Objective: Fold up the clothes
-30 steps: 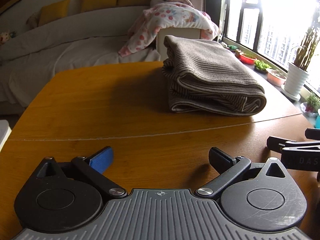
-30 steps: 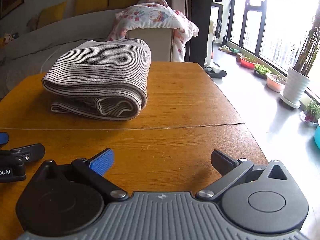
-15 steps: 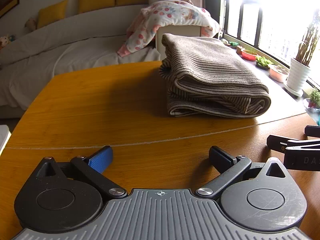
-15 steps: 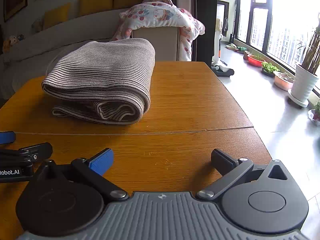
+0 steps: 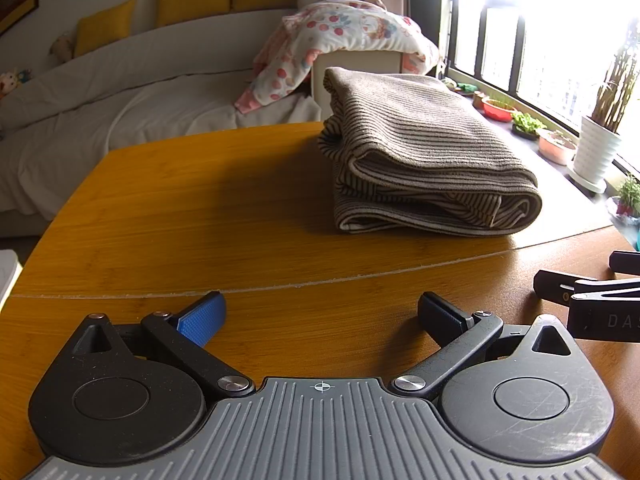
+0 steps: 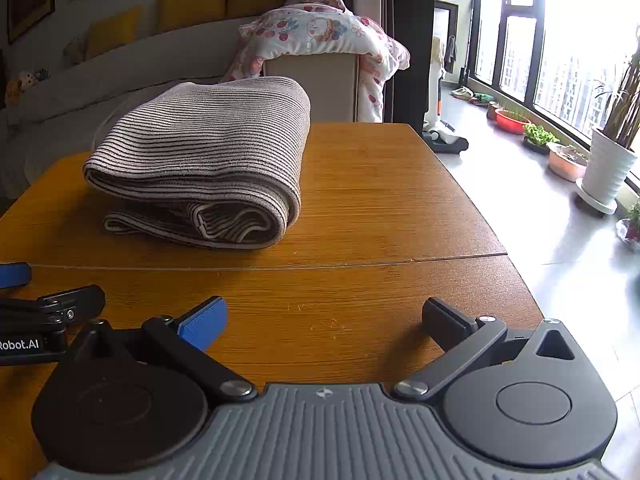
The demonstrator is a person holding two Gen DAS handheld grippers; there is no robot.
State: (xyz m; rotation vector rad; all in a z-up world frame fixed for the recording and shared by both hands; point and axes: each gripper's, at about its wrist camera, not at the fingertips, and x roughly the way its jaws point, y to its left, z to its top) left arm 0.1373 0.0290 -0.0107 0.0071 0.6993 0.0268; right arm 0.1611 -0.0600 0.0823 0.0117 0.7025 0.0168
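Striped garment (image 5: 424, 152) looks fully folded on counter (image 6: 380, 200). Your left gripper (image 5: 320, 316) and right gripper (image 6: 324, 320) spread wide, empty; keep clear, don't snag the stack.

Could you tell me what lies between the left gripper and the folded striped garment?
Only bare wooden table, crossed by its seam, separates left gripper from garment; left wrist view.

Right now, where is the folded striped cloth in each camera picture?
Left wrist view: folded striped cloth lies right of centre, on the far half of the table.
Right wrist view: the cloth lies left of centre.
Shared landmark: the flowered blanket behind it.
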